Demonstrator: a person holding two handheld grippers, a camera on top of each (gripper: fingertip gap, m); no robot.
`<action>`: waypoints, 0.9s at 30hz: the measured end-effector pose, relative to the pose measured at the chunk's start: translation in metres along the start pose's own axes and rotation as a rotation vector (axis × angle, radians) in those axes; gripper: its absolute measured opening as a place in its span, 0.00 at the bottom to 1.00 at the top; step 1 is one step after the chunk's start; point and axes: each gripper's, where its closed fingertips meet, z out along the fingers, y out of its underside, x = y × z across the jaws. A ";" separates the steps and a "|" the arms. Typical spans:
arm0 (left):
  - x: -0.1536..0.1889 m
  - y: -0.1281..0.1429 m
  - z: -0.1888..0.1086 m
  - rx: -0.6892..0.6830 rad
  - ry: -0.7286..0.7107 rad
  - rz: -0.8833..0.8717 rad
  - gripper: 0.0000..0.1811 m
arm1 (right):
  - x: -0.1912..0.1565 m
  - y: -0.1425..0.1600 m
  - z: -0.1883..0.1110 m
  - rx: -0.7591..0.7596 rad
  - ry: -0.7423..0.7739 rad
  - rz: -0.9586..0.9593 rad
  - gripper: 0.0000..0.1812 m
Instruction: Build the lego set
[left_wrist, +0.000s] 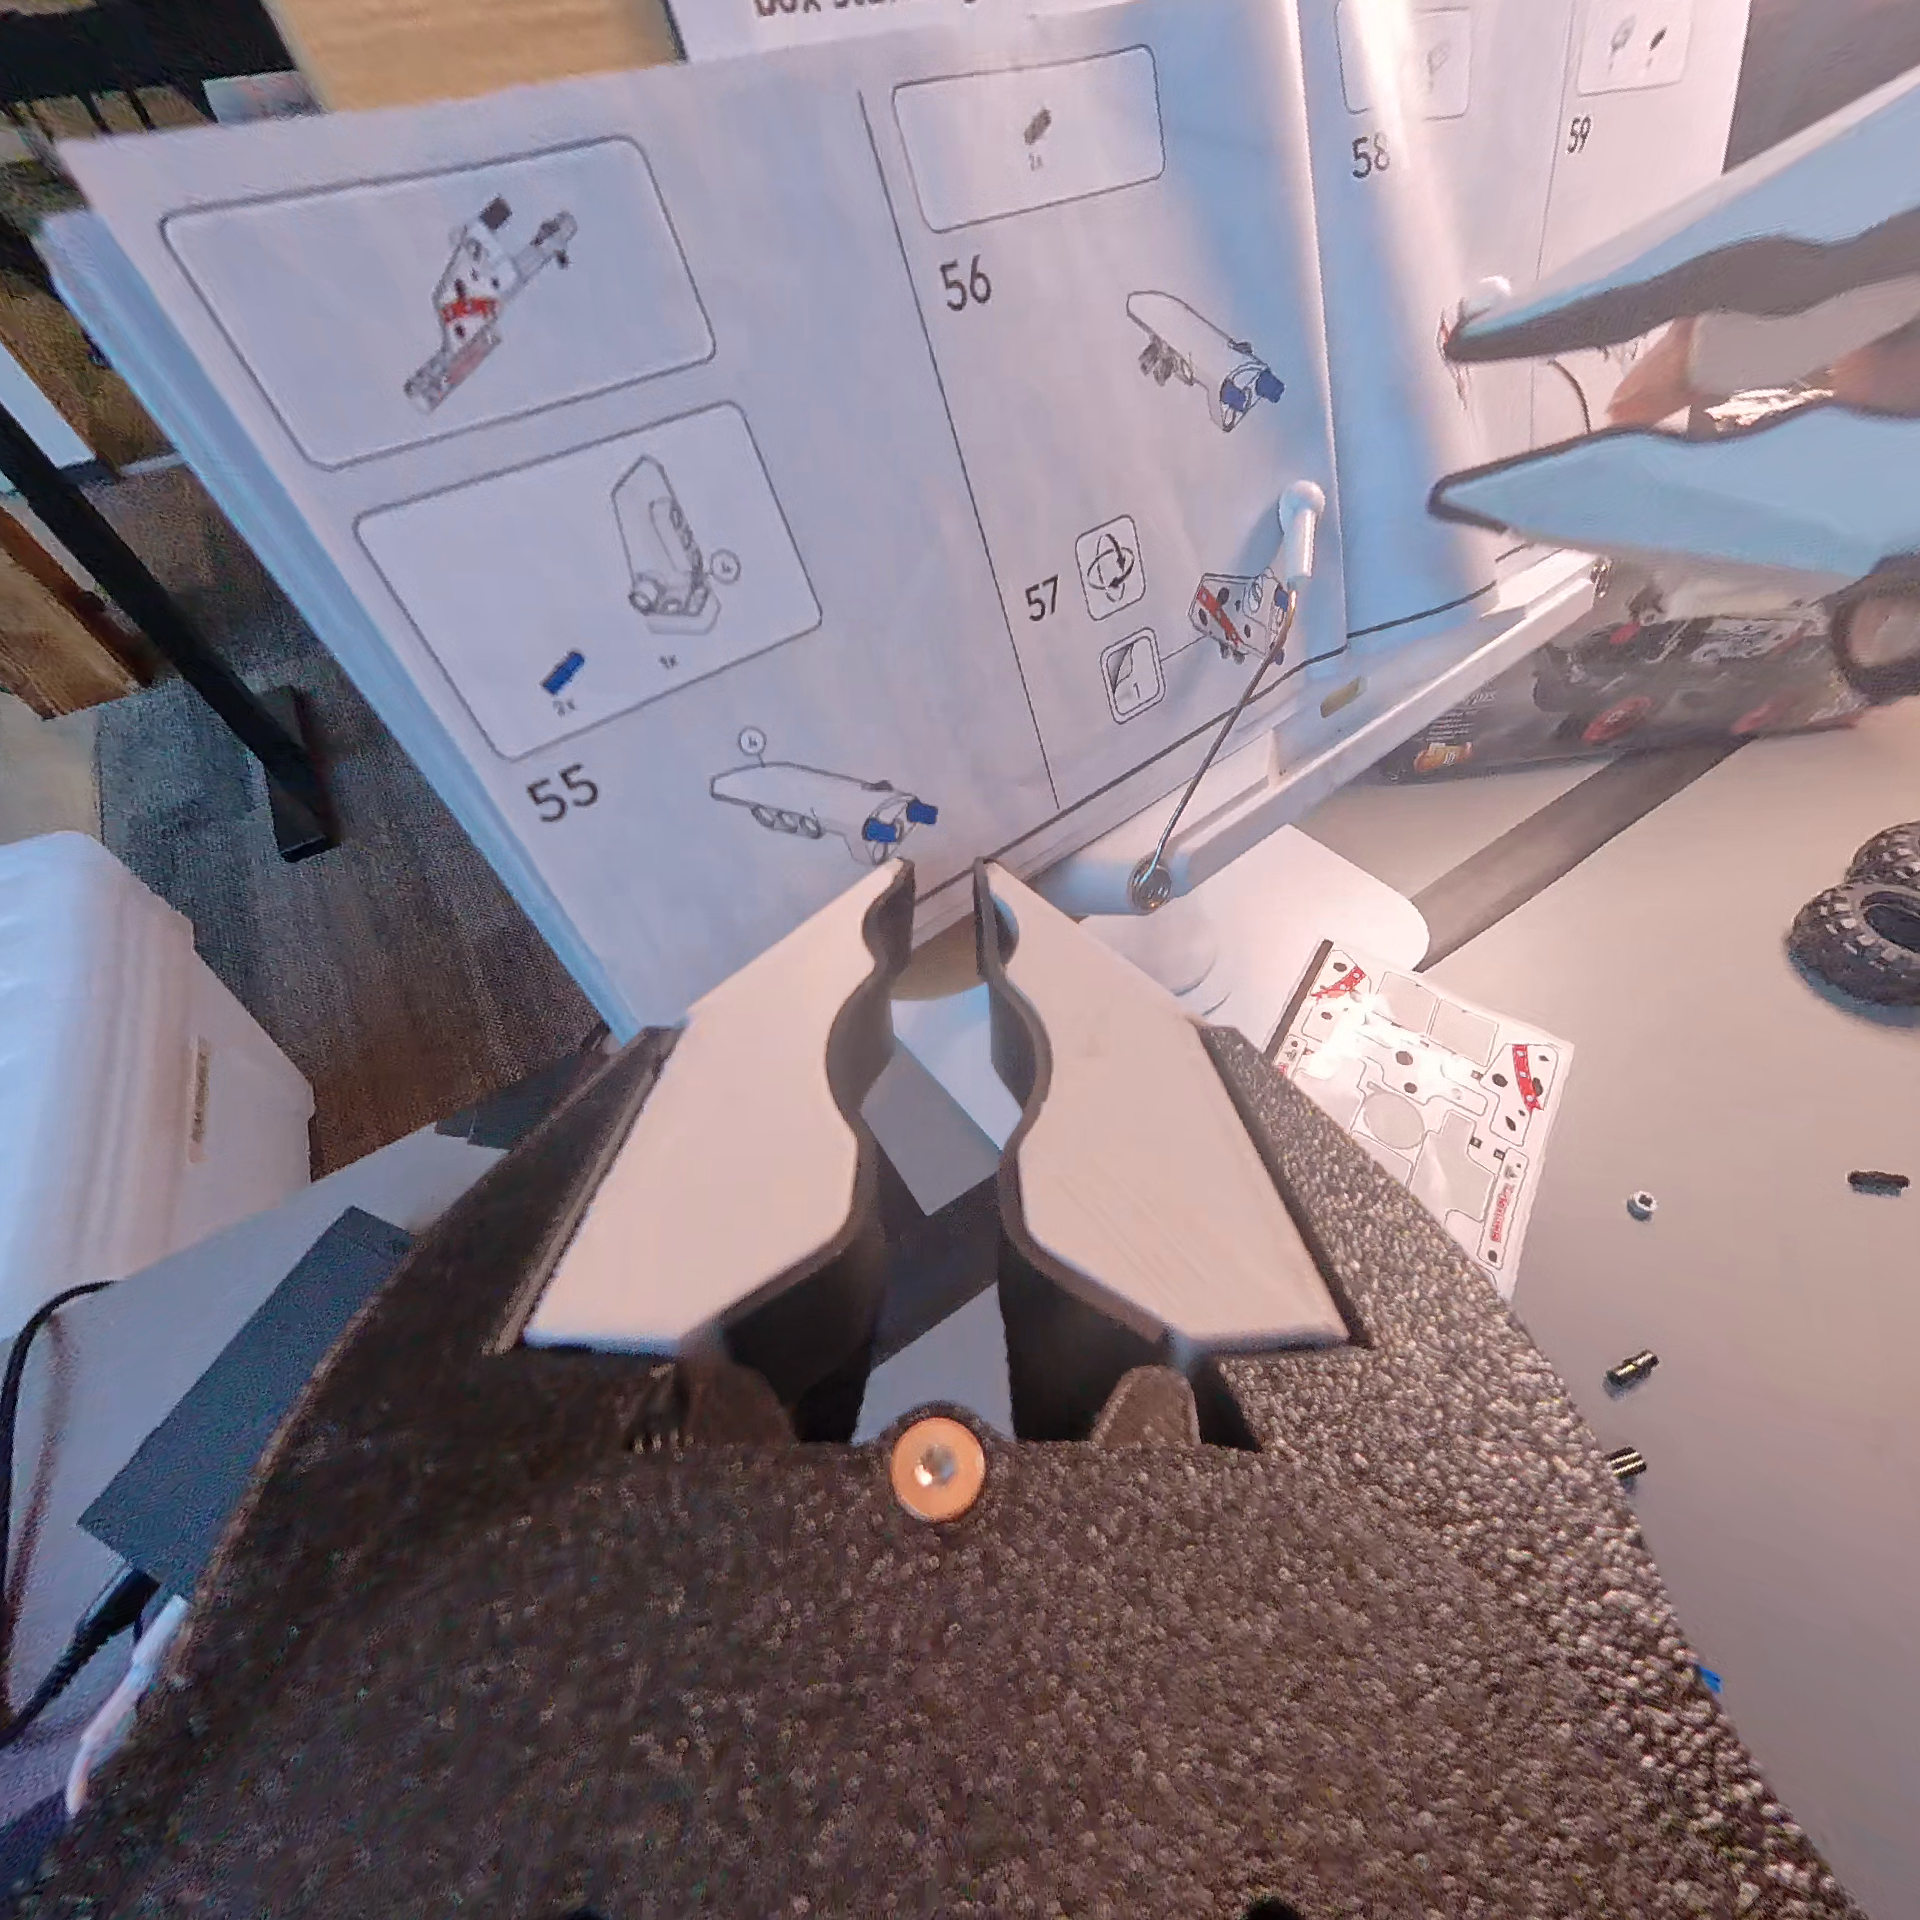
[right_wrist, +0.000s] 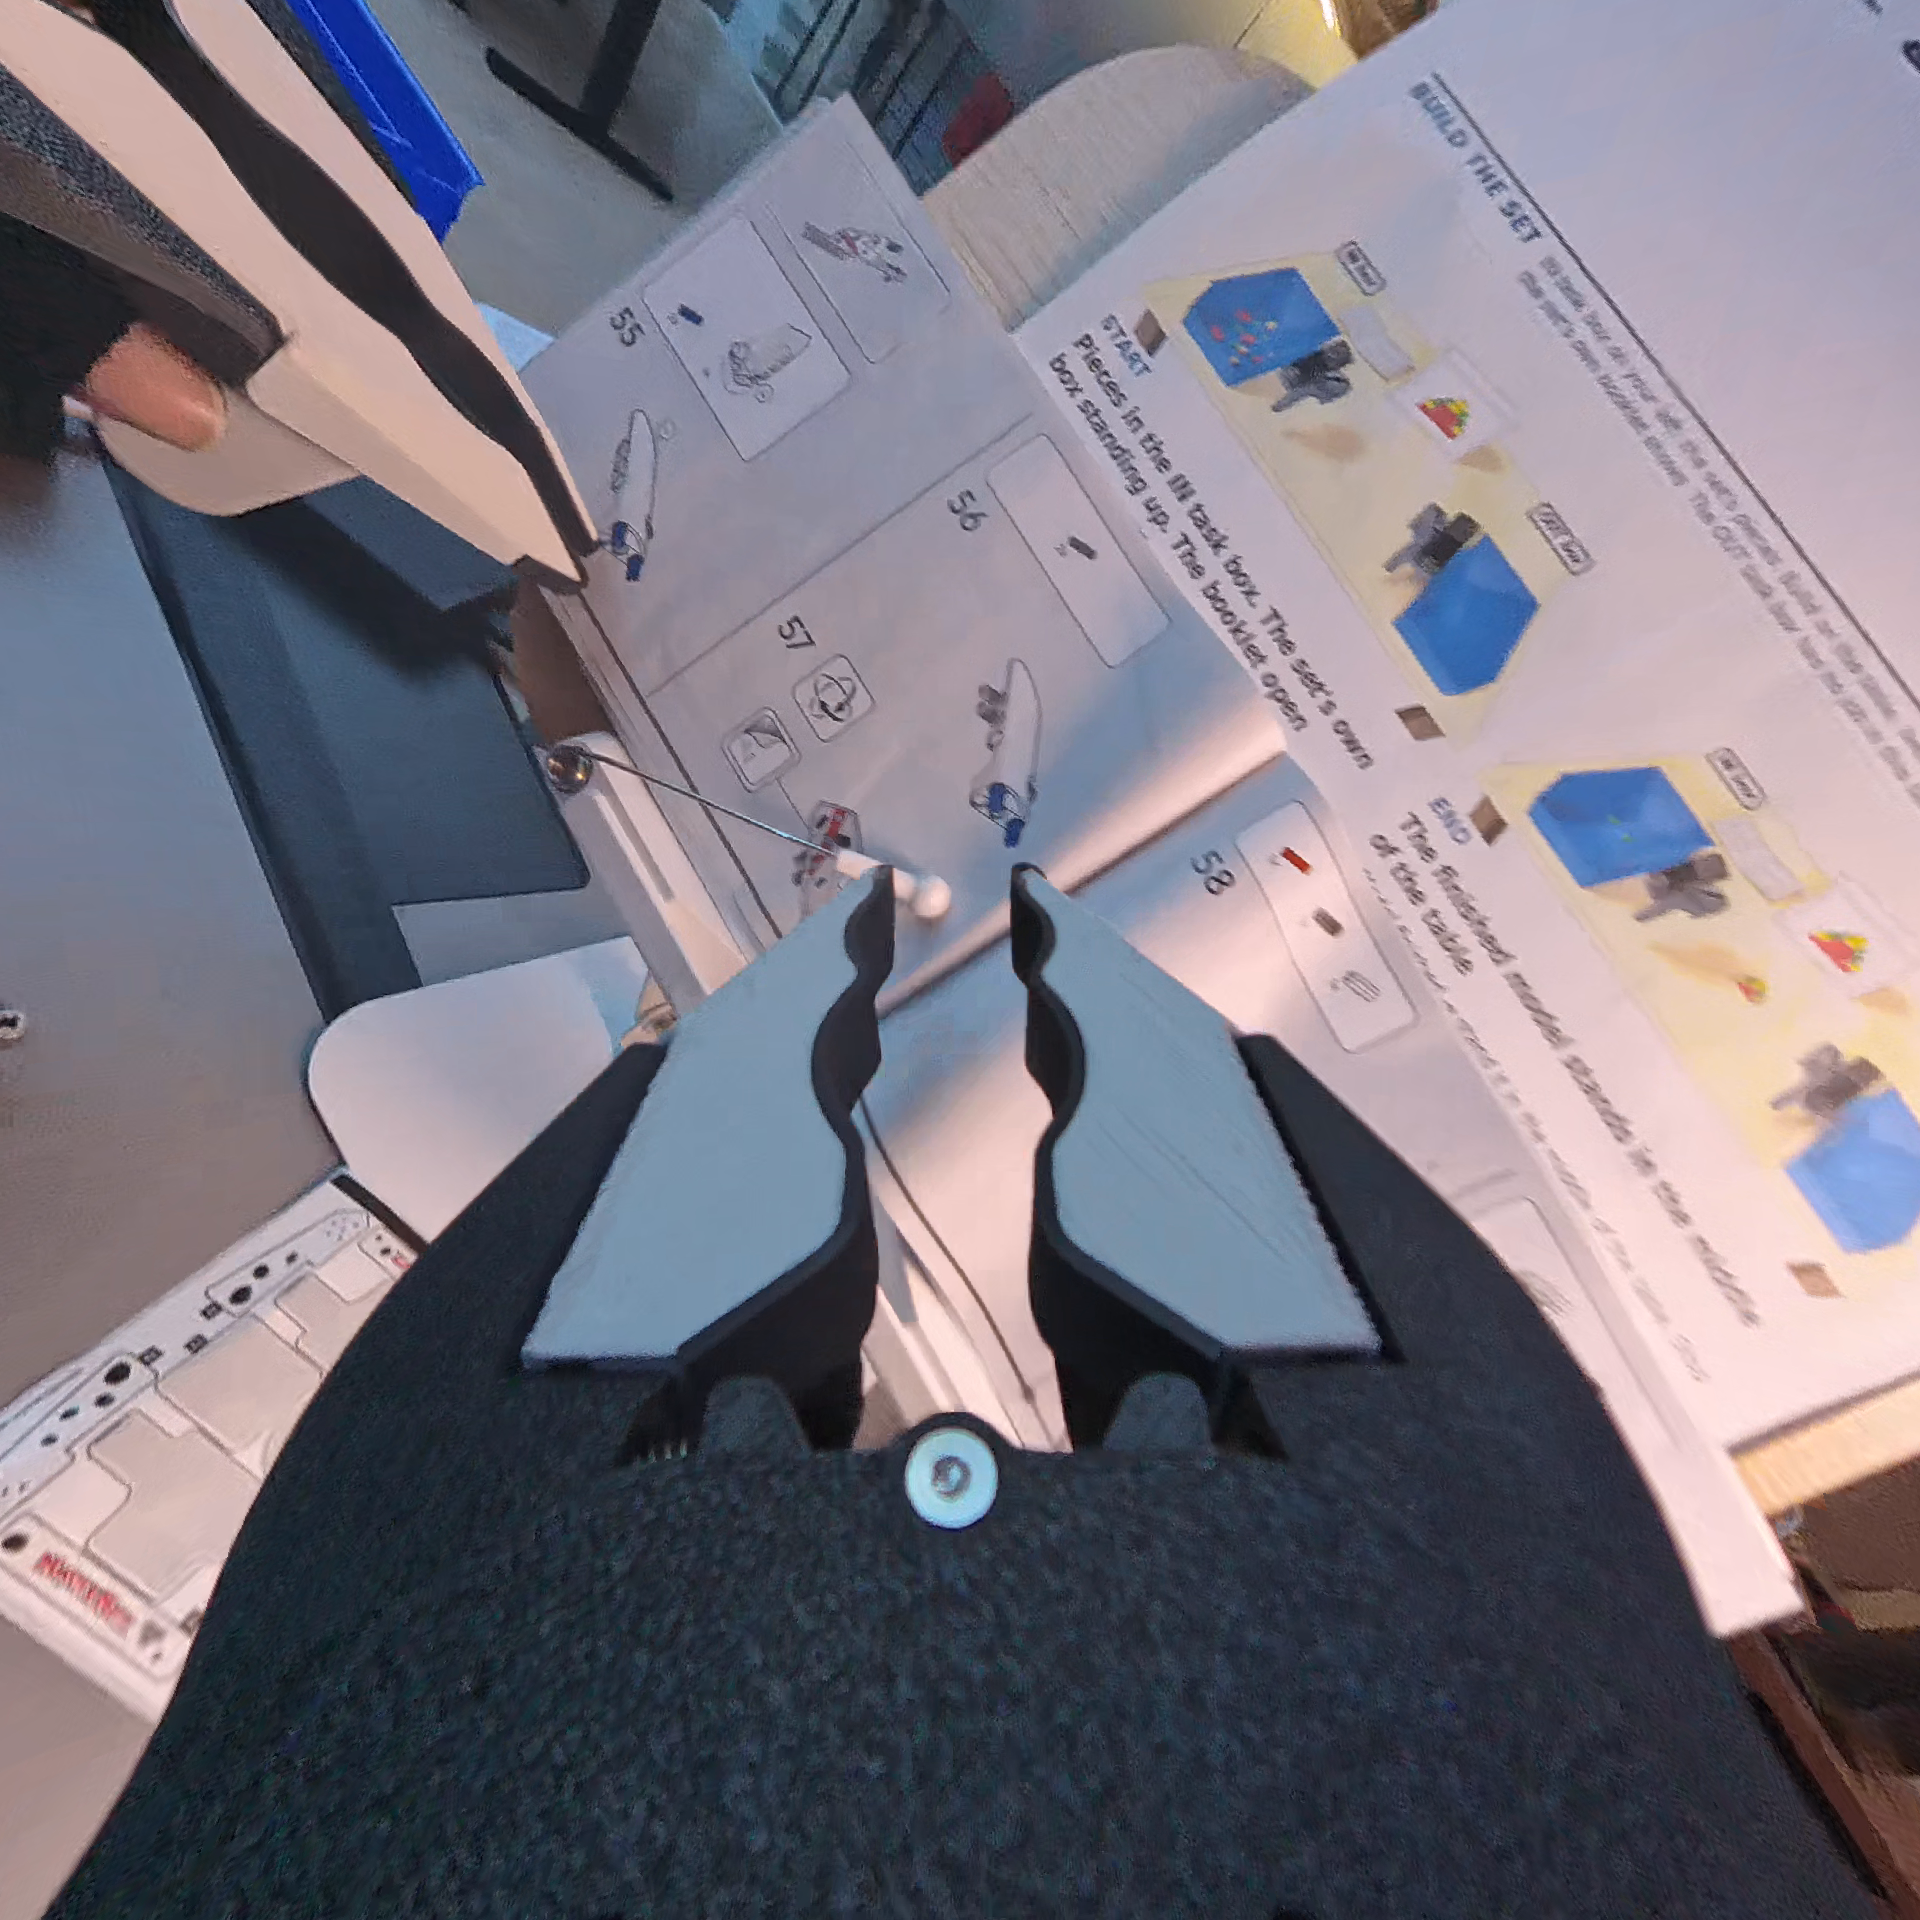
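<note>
The instruction booklet (left_wrist: 644, 499) stands open on a white stand (left_wrist: 1382, 707), with a wire page holder (left_wrist: 1226, 717) lying across its page. My left gripper (left_wrist: 947, 875) is empty, its jaws a narrow gap apart, and it points at the booklet's lower edge. My right gripper (right_wrist: 953, 878) is open and empty, close to the booklet (right_wrist: 883, 582), with the holder's white tip (right_wrist: 925, 896) just past its fingertips. It also shows in the left wrist view (left_wrist: 1446, 424) at the upper right. The left gripper shows in the right wrist view (right_wrist: 561, 545) at the upper left.
A sticker sheet (left_wrist: 1423, 1101) lies on the grey table (left_wrist: 1714, 1039) by the stand; it also shows in the right wrist view (right_wrist: 156, 1455). Black tyres (left_wrist: 1870, 925), small black pins (left_wrist: 1631, 1369) and the set's box (left_wrist: 1621, 686) are at the right. A printed sheet (right_wrist: 1558, 520) stands behind. The tips of one gripper are about 12 cm away from the tips of the other.
</note>
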 end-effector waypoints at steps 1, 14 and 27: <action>0.000 0.002 -0.001 0.008 -0.008 -0.009 0.06 | -0.009 0.000 0.009 0.003 -0.005 0.001 0.12; -0.013 0.018 -0.011 0.059 -0.028 -0.040 0.08 | -0.013 0.014 0.009 -0.038 -0.034 0.225 0.16; -0.029 0.020 -0.008 0.082 -0.098 -0.008 0.03 | 0.026 0.074 -0.018 -0.033 0.161 0.493 0.14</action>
